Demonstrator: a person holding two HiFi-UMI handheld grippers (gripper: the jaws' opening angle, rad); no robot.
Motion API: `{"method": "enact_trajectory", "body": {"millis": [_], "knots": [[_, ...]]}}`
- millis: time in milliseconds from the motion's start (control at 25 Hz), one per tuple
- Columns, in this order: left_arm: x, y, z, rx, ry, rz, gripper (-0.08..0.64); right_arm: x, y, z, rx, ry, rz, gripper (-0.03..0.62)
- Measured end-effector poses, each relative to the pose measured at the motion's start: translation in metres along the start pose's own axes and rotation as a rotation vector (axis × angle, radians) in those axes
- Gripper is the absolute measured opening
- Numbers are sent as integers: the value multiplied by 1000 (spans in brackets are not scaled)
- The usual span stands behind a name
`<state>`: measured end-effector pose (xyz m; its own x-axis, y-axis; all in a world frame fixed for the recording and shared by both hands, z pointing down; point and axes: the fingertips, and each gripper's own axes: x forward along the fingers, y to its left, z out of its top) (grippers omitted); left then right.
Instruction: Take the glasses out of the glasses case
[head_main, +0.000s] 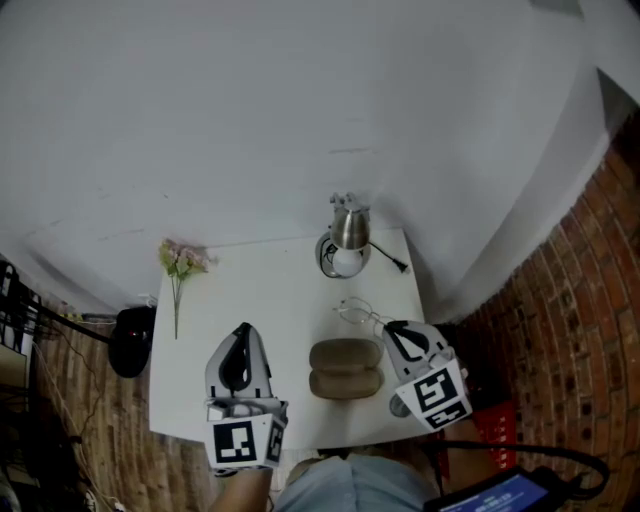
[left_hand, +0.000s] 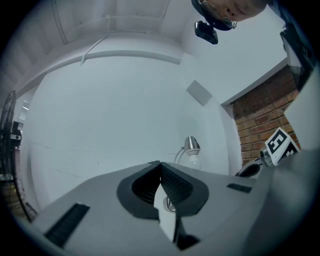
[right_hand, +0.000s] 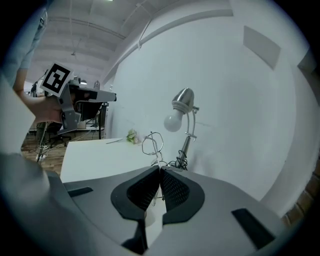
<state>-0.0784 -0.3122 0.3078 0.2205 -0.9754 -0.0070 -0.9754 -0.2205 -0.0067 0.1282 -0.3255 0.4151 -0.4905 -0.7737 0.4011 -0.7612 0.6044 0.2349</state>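
Note:
A brown glasses case (head_main: 345, 369) lies near the table's front edge, showing two rounded halves side by side. The thin wire-framed glasses (head_main: 358, 312) hang in the air just beyond the case, off the table. My right gripper (head_main: 386, 327) is shut on one of their wire arms. In the right gripper view the glasses (right_hand: 151, 144) stick up from between the closed pads of the right gripper (right_hand: 160, 169). My left gripper (head_main: 243, 328) hovers left of the case, pointing level. Its jaws (left_hand: 159, 164) meet at the tip with nothing between them.
A silver desk lamp (head_main: 348, 238) with a white bulb stands at the far edge of the white table (head_main: 270, 290). A sprig of pink flowers (head_main: 180, 262) lies at the far left. Brick floor surrounds the table, and a white wall rises behind it.

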Motion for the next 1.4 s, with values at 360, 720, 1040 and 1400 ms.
{"method": "enact_trajectory", "body": {"millis": [360,720,1040,1400], "knots": [[1,-1,36,31,-44,-4,6,-39,-27,56,-9,-146,-117,28],[10,-11,57,44,-105,-38,6,-68,-52,87,-33,-236,-221,28],[21,-16,82,66,-214,-78,6,-98,-78,138,-28,-382,-311,28],[25,-23,109,68,-274,-90,6,-121,-94,166,11,-482,-367,28]]}}
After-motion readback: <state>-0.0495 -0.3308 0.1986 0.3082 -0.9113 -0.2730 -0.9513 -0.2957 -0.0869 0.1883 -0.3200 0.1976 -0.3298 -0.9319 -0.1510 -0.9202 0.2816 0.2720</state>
